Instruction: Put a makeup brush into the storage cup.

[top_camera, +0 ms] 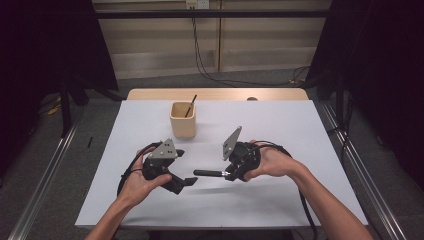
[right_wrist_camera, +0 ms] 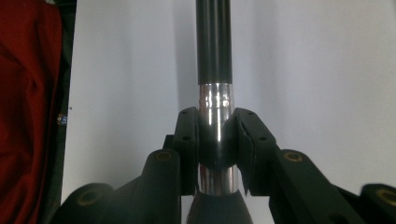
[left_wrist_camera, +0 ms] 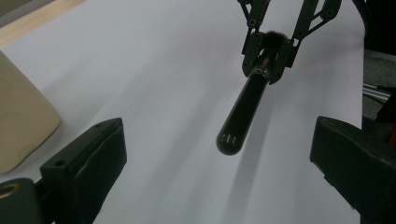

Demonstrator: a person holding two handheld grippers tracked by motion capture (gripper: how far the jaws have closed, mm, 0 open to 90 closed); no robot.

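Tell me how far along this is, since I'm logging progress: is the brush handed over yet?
Done: the right gripper has the makeup brush clamped at its silver ferrule, held off the table. In hand: its handle points toward the open left gripper, which isn't touching it. Left, probably: the handover, then into the beige cup, where one thin stick stands.

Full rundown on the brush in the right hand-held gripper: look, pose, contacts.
The brush has a glossy black rounded handle, a shiny metal ferrule and dark bristles. It lies roughly level above the white table, handle end pointing at the left hand-held gripper, whose jaws are open. The right hand-held gripper clamps its ferrule; nothing else touches it.
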